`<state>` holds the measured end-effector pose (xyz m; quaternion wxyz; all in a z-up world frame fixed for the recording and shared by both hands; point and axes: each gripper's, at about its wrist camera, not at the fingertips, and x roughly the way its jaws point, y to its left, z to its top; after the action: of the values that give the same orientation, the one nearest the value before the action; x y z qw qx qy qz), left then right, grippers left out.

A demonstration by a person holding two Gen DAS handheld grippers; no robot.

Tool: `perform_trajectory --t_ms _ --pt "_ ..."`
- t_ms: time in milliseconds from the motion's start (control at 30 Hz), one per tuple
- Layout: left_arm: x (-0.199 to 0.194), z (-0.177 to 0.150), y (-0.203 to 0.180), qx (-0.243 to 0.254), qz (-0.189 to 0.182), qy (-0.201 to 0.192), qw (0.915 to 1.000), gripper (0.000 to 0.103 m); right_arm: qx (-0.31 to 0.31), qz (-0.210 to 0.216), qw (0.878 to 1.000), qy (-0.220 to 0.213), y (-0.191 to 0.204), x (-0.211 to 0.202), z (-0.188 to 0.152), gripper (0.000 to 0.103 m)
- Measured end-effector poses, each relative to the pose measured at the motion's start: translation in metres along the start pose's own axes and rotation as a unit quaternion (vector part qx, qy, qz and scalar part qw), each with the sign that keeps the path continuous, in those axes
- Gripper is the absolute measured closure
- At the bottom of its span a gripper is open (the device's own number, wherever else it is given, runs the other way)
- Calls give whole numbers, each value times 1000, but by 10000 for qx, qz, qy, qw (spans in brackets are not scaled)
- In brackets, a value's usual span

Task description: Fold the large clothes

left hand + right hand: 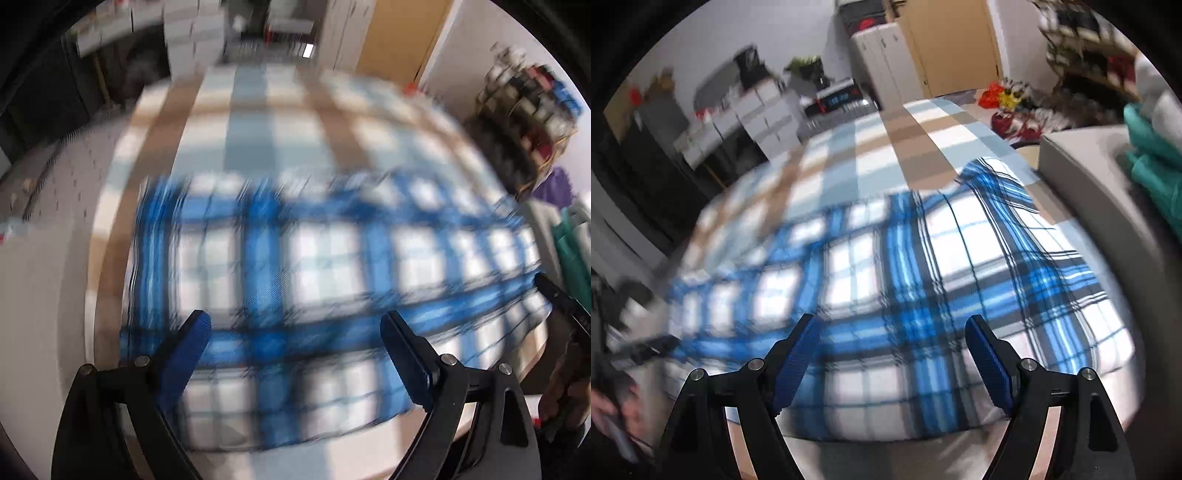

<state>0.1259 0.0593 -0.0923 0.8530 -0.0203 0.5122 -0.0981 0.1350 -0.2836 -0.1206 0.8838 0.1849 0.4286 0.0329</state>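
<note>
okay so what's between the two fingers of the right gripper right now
Nothing is gripped. In the right wrist view the right gripper stands open, and between its fingers only the blue plaid garment shows, lying on the checked cloth beneath.

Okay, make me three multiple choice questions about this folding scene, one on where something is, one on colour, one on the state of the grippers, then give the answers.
1. Where does the plaid garment lie?
A. on the checked bedcover
B. on a bare floor
C. on a hanger

2. What colours is the garment?
A. red and yellow
B. blue, white and black
C. plain green

3. How do the left gripper and right gripper stand?
A. both clamped on cloth
B. both open, nothing between the fingers
C. one shut on a sleeve

Answers: 1 A, the cover shows beyond it; 2 B, the plaid shows those colours; 3 B, both gaps are wide and empty.
</note>
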Motion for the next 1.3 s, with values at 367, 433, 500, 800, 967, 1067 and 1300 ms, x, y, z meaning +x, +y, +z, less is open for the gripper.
perform_trajectory --t_ms 367,433,500,800,967,1067,1300 --pt "90 32 -74 314 245 756 9963 3 -864 -775 9873 1086 23 78 72 22" --pt "96 31 -80 478 394 779 9950 2 -889 -821 9825 1416 17 96 72 24" --pt "96 32 -76 460 286 788 9954 2 -1303 -1018 9754 1454 23 104 68 24" --pt "76 23 -60 393 -193 866 9953 2 -1394 -931 9732 1573 51 86 83 47" --pt "76 16 -50 296 -366 770 9959 2 -1668 -376 9665 1916 93 108 73 56" --pt "76 11 -54 513 -149 731 9959 2 -1906 -667 9574 2065 102 134 63 53" --pt "73 11 -49 516 -115 702 9961 2 -2434 -895 9417 2144 99 120 66 70"
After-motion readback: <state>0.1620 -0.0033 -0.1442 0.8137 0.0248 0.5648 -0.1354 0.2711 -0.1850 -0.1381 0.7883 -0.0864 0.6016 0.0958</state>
